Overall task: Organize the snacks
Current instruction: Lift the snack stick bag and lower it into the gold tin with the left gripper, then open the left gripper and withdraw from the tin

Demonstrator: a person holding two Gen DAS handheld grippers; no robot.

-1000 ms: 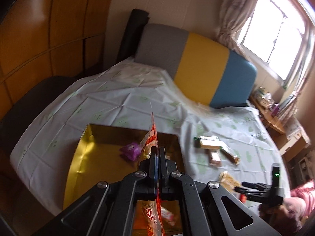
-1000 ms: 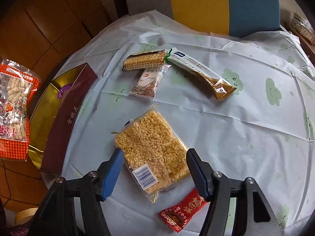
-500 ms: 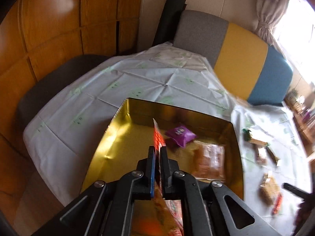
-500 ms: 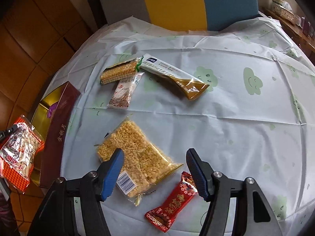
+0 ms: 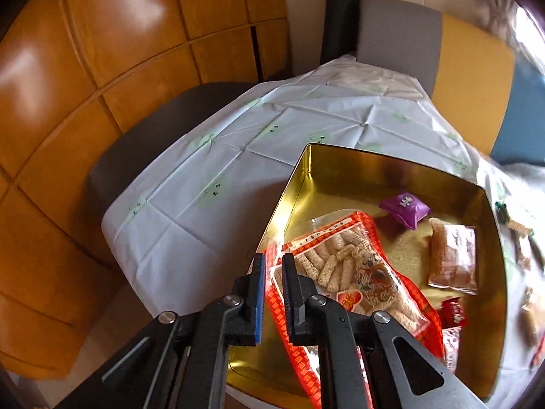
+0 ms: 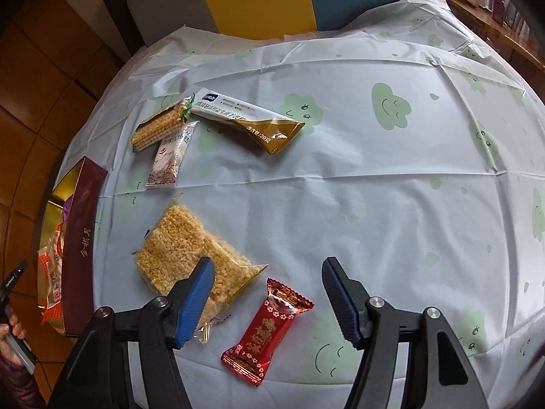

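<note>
Since the earlier frame our left gripper has come down over the gold tin, and the orange puffed-snack bag that hung upright in it now lies tilted inside. The jaws have just been opening a little; the bag's edge sits in the narrow gap, and we cannot tell whether the pads still press it. A purple packet and a clear-wrapped cake lie in the tin beyond the bag. Our right gripper has slid sideways and hovers with jaws apart, empty, above the red candy, with the puffed-rice bar beside its left finger on the tablecloth.
</note>
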